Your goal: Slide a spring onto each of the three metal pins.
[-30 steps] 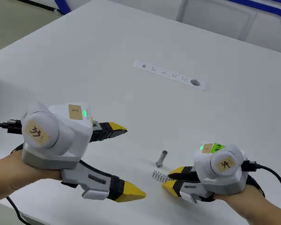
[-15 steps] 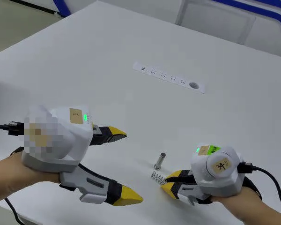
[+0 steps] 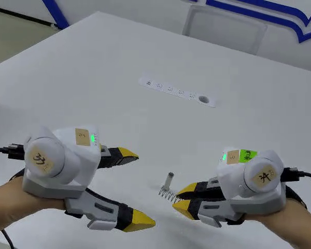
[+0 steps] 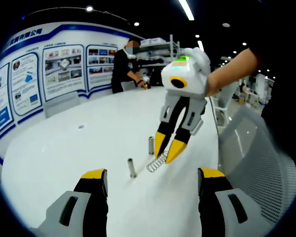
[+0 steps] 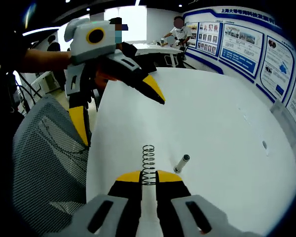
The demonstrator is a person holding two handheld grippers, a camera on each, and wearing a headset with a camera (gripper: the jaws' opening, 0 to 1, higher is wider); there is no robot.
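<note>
My right gripper (image 3: 179, 199) is shut on one end of a small coil spring (image 3: 167, 193), which sticks out over the white table toward the left. A short metal pin (image 3: 168, 180) stands upright just beyond the spring. In the right gripper view the spring (image 5: 148, 165) rises from the closed tips (image 5: 148, 178), with the pin (image 5: 181, 163) to its right. My left gripper (image 3: 137, 189) is open and holds nothing. In the left gripper view two pins (image 4: 131, 168) (image 4: 151, 145) stand near the spring (image 4: 157, 162) held by the right gripper (image 4: 169, 148).
A white power strip (image 3: 177, 92) lies on the table (image 3: 93, 78) farther back. The near table edge runs just under both hands. A grey mesh chair (image 5: 44, 163) stands beside the table. People stand at a far bench (image 4: 130, 64).
The head camera has shifted. My right gripper, still shut on the spring, has edged a little closer to the upright pin. The left gripper stays open in about the same place.
</note>
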